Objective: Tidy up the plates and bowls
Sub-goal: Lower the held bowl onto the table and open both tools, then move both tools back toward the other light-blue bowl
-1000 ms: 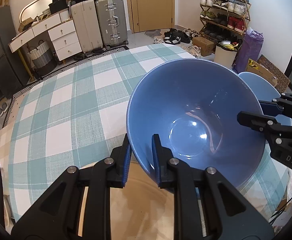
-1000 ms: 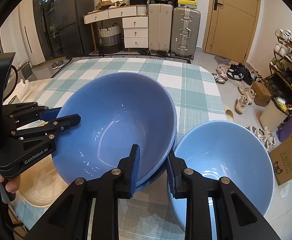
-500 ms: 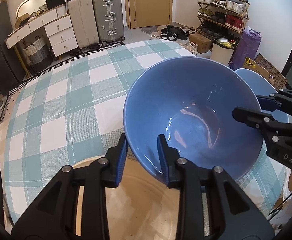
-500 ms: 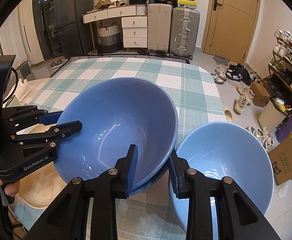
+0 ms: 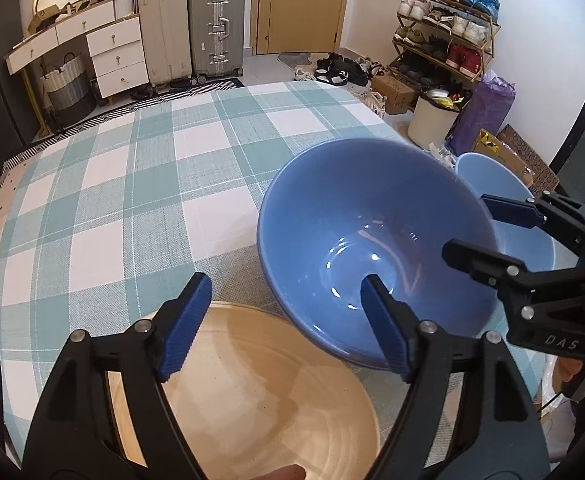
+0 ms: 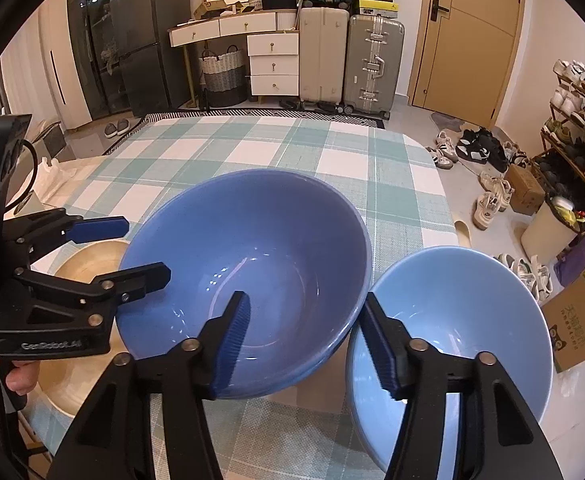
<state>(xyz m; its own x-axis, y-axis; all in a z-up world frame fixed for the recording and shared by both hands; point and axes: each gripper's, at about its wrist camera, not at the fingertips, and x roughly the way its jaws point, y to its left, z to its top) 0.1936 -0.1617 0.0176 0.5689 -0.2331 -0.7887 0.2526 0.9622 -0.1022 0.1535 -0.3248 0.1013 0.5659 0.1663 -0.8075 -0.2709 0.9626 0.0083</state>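
A deep blue bowl (image 5: 372,240) (image 6: 260,264) stands on the checked table, with a second rim of the same blue showing under it. My left gripper (image 5: 284,292) (image 6: 147,248) straddles its near-left rim; its jaws are opening and the pads are off the rim. My right gripper (image 6: 306,306) (image 5: 466,224) straddles the opposite rim, one finger inside the bowl, also opening with no pad pressing. A light blue bowl (image 6: 452,320) (image 5: 520,240) sits to the right. A tan wooden plate (image 5: 272,400) (image 6: 76,272) lies at the left.
The table (image 5: 132,200) wears a green and white checked cloth; its right edge runs close by the light blue bowl. Beyond it are suitcases (image 6: 372,60), a dresser, a shoe rack (image 5: 444,40) and shoes on the floor. A hand (image 6: 16,376) holds the left gripper.
Both grippers were shut on the deep blue bowl's rim and have let go, their jaws spreading wide. The bowl has settled lower and more level onto the stack.
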